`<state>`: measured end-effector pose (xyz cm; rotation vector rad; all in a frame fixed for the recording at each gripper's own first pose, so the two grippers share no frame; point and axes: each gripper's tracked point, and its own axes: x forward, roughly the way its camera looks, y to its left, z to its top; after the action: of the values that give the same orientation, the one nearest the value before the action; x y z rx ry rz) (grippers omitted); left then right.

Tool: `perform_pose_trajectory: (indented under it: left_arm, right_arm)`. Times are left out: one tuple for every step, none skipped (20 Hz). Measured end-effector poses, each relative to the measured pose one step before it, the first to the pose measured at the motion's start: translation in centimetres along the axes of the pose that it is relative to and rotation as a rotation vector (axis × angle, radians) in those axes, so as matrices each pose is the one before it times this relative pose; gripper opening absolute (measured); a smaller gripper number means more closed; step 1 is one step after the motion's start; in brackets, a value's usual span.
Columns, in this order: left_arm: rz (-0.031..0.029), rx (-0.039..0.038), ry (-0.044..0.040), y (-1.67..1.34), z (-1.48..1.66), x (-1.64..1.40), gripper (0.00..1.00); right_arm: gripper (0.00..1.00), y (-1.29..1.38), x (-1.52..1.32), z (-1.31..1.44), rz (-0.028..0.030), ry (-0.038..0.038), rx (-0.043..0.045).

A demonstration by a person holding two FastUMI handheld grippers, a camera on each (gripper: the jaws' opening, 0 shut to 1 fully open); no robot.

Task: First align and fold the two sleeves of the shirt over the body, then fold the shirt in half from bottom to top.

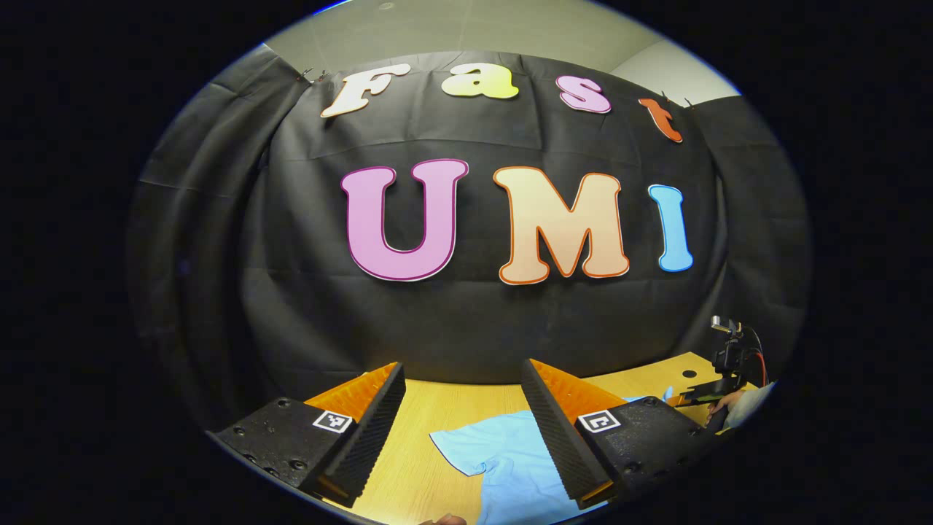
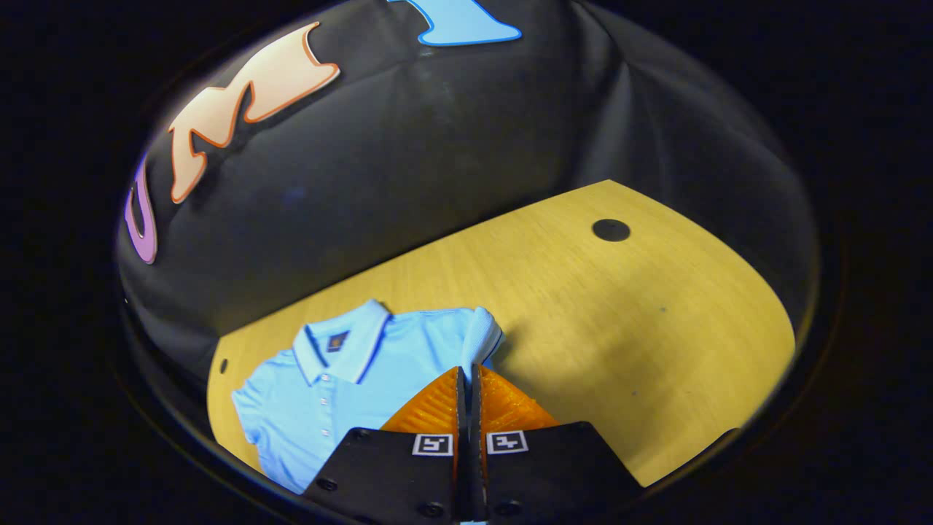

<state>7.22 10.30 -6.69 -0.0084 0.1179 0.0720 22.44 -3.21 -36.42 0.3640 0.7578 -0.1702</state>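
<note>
A light blue polo shirt (image 2: 342, 364) lies flat on the wooden table (image 2: 619, 313), collar toward the back wall and buttons facing up. My right gripper (image 2: 467, 369) is shut on the shirt's near sleeve (image 2: 487, 329), whose cuff stands bunched up at the fingertips. In the left gripper view, the other sleeve and side of the shirt (image 1: 503, 452) lie below my left gripper (image 1: 463, 367). It hangs open above the table with nothing between its fingers. The right gripper (image 1: 729, 350) and the hand holding it (image 1: 729, 402) appear far off at the right edge.
The black cloth wall (image 2: 408, 168) closes off the table's far side. A round dark hole (image 2: 611, 230) sits in the tabletop at the back right. Bare wood stretches to the right of the shirt.
</note>
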Motion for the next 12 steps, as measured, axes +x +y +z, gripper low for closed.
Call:
perform_pose_trajectory:
  left_arm:
    - [-0.00070, -0.00370, 0.00599, -0.008, -0.167, 0.053, 0.96]
    - [-0.00052, -0.00402, 0.00436, 0.062, -0.152, 0.040, 0.96]
    - [0.00071, -0.00412, 0.00326, 0.168, -0.264, -0.082, 0.96]
    - [0.00161, -0.00546, 0.00331, 0.106, -0.123, 0.090, 0.96]
    - [0.00347, -0.00440, 0.00693, 0.226, -0.340, -0.005, 0.96]
    - [0.00405, -0.00189, 0.01000, 0.243, -0.328, 0.033, 0.96]
    - [0.00584, -0.00128, 0.01025, 0.350, -0.449, 0.007, 0.96]
    - [0.00537, -0.00172, 0.00890, 0.280, -0.291, 0.080, 0.96]
    - [0.00566, -0.00368, 0.00855, 0.306, -0.393, 0.154, 0.96]
    - [0.00208, -0.00580, 0.00829, 0.232, -0.332, 0.280, 0.96]
    - [0.00384, -0.00781, 0.00666, 0.258, -0.418, 0.272, 0.96]
    - [0.00546, -0.00655, 0.00644, 0.269, -0.375, 0.332, 0.96]
  right_arm:
    - [0.03, 1.370, 0.004, -0.325, 0.02948, 0.00178, 0.00903]
    - [0.00, 1.565, 0.089, -0.296, 0.03506, 0.00377, 0.00894]
    - [0.03, 1.342, 0.134, -0.414, 0.02966, 0.00761, 0.01064]
    - [0.02, 1.180, 0.200, -0.591, 0.02518, 0.01426, 0.01111]
    - [0.02, 1.090, 0.284, -0.792, 0.02041, 0.01686, 0.01507]
    - [0.02, 0.983, 0.401, -0.528, 0.02090, 0.00642, 0.01183]
    - [0.02, 0.610, 0.606, -0.816, 0.00734, 0.01154, 0.00017]
    - [0.02, 0.342, 0.613, -0.918, 0.00057, 0.01715, -0.00699]
    - [0.03, 0.097, 0.013, -0.465, 0.00554, 0.01257, -0.00112]
    - [0.03, 0.643, 0.003, -0.521, 0.02713, 0.01632, 0.00927]
    - [0.00, 0.870, 0.043, -0.644, 0.01256, 0.00452, 0.00082]
    - [0.21, 0.683, -0.197, 0.252, 0.01935, -0.00766, -0.00929]
